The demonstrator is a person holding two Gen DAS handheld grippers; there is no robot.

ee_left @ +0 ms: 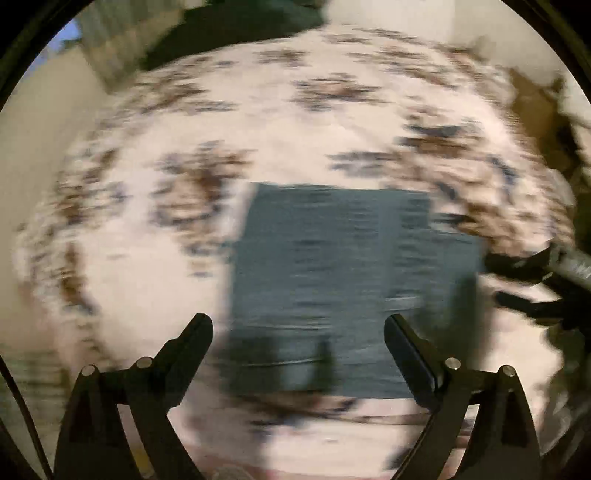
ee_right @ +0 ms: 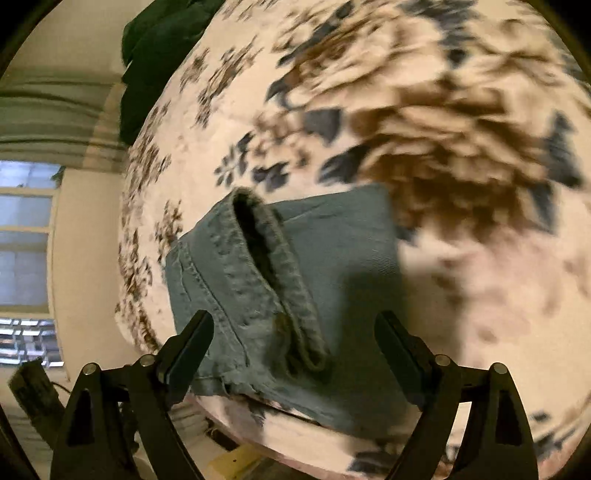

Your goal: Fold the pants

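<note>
The grey-blue pants (ee_left: pixel 343 280) lie folded into a compact rectangle on a floral bedspread (ee_left: pixel 295 122). My left gripper (ee_left: pixel 298 332) is open and empty, hovering above the near edge of the folded pants. In the right wrist view the pants (ee_right: pixel 295 280) show a hemmed leg opening (ee_right: pixel 258 251) on top. My right gripper (ee_right: pixel 294 332) is open and empty just above the near end of the pants. It also shows in the left wrist view at the right edge (ee_left: pixel 532 280). Both views are motion-blurred.
The bed has a white cover with brown and blue flowers (ee_right: pixel 443 147). A dark green cloth (ee_right: pixel 159 55) lies at the far edge of the bed, also in the left wrist view (ee_left: pixel 236 33). A window (ee_right: pixel 26 229) and pale wall are at left.
</note>
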